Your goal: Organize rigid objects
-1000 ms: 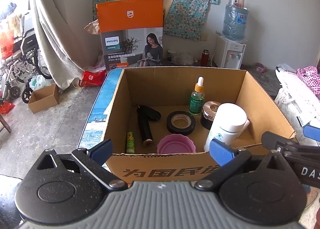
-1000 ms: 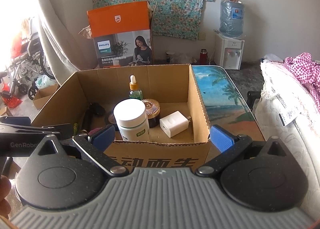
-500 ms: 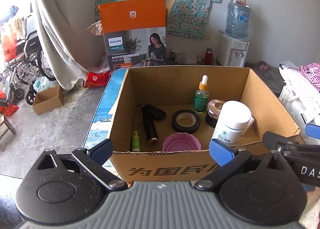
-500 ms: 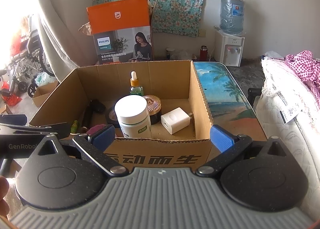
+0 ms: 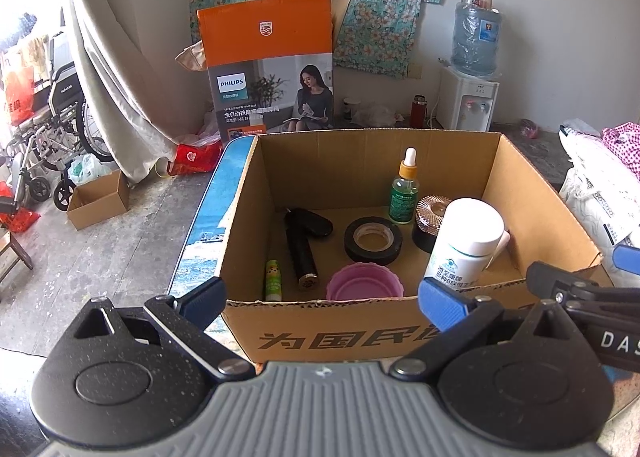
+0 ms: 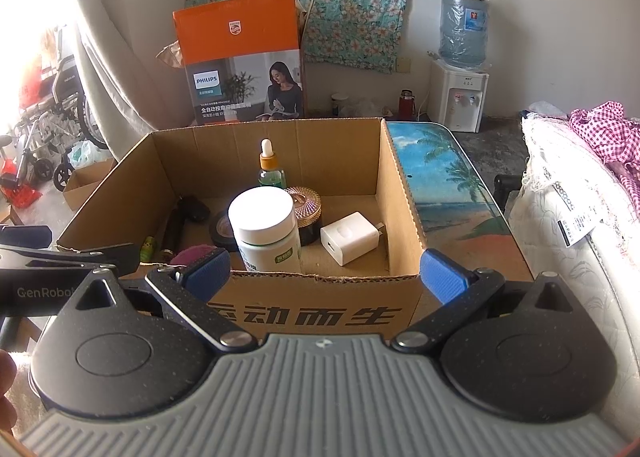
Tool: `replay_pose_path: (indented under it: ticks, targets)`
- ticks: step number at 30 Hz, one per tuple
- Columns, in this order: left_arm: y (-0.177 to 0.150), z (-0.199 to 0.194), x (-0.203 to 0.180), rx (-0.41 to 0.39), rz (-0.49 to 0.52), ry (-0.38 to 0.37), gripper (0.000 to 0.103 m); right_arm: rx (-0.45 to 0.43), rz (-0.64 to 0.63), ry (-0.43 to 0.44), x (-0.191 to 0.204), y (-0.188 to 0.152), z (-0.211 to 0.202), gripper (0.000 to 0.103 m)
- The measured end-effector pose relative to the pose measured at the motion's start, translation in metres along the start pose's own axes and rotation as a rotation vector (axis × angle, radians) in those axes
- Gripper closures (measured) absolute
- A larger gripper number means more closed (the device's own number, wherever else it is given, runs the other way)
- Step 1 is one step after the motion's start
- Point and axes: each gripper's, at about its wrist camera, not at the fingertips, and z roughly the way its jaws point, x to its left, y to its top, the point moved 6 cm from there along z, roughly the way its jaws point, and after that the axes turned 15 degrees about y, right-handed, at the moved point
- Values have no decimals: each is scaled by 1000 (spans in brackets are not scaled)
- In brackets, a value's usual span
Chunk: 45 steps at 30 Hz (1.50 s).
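Both my grippers hang spread wide and empty before the box on the desk: left gripper, right gripper. Inside the box I see a white bottle upright near the front, tape lying flat, a dropper bottle standing at the back, a pink lid, and a charger to the right.

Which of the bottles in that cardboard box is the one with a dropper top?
The small green bottle standing near the back wall: it has an orange collar and white dropper bulb. The bigger white bottle in front has a plain white cap.
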Motion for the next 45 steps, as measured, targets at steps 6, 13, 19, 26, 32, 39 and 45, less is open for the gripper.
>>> replay_pose_path:
  ticks: [6,13,19,26,32,39,45]
  targets:
    - [0,1,-1,2,-1,0,1,-1,-1,0,-1,0,1,1]
    - [-2,2,-1,4,-1,1,1,1,-1,-1,-2,-1,0,1]
    - [-1,1,-1,5,-1,1,1,2,-1,-1,-2,0,1,1]
    - [-3,2,-2,8,1,0,1,3,-1,-1,-1,0,1,1]
    - [-3,2,-3,9,2,0,1,3,1,-2,-3,-1,0,1]
    - [-4,1,-3,10,2,0,1,3,0,-3,-6,-2,-1,1]
    - [-4,1,-3,10,1,-1,1,3,-1,-4,-6,-1,-1,1]
